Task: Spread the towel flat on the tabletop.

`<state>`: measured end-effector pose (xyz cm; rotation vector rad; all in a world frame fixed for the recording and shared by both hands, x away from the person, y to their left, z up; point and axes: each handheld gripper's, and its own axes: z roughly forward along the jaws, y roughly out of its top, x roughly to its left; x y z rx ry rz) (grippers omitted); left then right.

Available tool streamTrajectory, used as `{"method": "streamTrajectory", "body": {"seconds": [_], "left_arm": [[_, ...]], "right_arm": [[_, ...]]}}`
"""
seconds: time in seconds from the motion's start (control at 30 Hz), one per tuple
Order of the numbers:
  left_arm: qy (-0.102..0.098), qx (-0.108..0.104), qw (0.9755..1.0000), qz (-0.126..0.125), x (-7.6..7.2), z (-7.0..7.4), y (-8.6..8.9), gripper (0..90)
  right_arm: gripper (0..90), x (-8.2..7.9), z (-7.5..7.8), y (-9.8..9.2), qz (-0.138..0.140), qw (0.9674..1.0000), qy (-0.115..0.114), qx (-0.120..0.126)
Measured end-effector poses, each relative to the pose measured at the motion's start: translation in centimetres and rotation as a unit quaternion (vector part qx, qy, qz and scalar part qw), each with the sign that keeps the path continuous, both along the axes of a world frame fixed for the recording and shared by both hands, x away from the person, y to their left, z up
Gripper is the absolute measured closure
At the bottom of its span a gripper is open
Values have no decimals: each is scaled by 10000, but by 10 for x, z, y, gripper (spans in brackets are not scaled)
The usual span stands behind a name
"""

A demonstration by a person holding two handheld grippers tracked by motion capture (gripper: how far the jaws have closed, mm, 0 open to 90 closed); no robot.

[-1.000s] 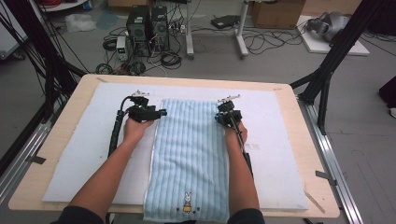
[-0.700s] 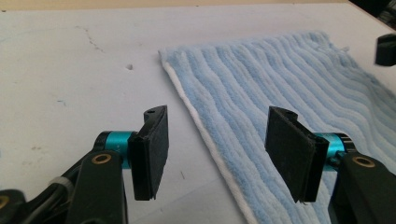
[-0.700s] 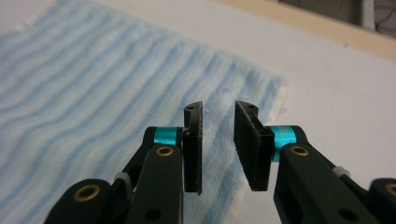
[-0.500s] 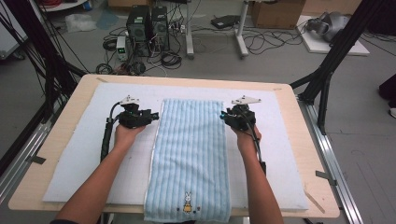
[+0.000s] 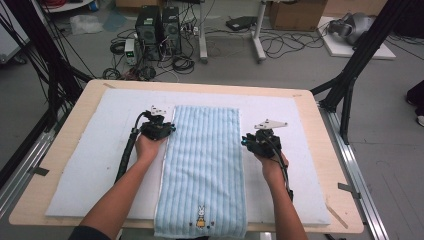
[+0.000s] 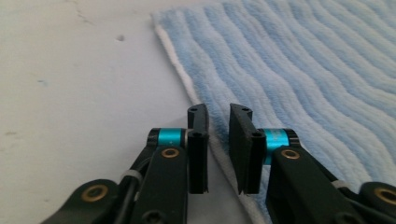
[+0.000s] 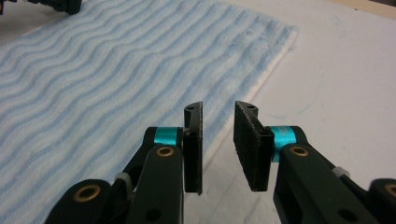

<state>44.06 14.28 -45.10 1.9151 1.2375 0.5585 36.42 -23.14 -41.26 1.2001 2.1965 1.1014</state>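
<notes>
A light blue striped towel [image 5: 202, 167] lay flat and lengthwise down the middle of the white mat [image 5: 90, 165] that covered the wooden table [image 5: 60, 145], its near end hanging just over the table's front edge with a small rabbit motif [image 5: 201, 220] stitched there. The left gripper [image 5: 167, 128] sat right at the towel's left edge, near the far end, the person's left hand [image 5: 148, 146] wrapped around its body and the forearm running straight back toward the bottom of the high view. In the left gripper view, the left gripper [image 6: 218, 140] had its jaws straddling the towel's [image 6: 299, 84] white hem with a narrow gap between them; the jaws had just been closing, yet the pads were not pressing on the cloth. Over on the other side, the right gripper [image 5: 246, 141] hovered just beside the towel's right edge, a little nearer the person than the left one, the right hand [image 5: 272, 165] behind it and the wrist angled inward. The right gripper view had the right gripper [image 7: 217, 140] with jaws a small way apart, the towel's [image 7: 116, 79] right edge below the gap, bare mat [image 7: 345, 70] to its right, nothing gripped.
</notes>
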Motion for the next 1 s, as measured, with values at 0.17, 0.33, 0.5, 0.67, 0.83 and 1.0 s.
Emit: {"method": "streamTrajectory", "body": {"seconds": [0.17, 0.33, 0.5, 0.67, 0.83, 1.0], "left_arm": [[166, -689, 9975, -22, -3, 2, 13, 462], [-312, -1378, 9861, -878, -27, 10, 29, 306], [-829, -1757, 9733, -1225, -49, 25, 40, 174], [-1066, -1851, 9652, -1511, -61, 34, 44, 176], [-1088, -1878, 9642, -1522, -67, 32, 49, 177], [-1048, -1902, 9660, -1406, -69, 33, 54, 176]], "right_arm": [[650, -15, -2, -12, 46, 9997, -213, 121], [391, -24, 1, -20, 228, 9990, -371, 74], [176, -32, 7, -18, 70, 9978, -651, -46], [112, -36, 9, -20, 251, 9973, -673, 154], [112, -34, 8, -20, 189, 9978, -621, 143], [112, -33, 8, -20, 132, 9977, -618, 257]]}}
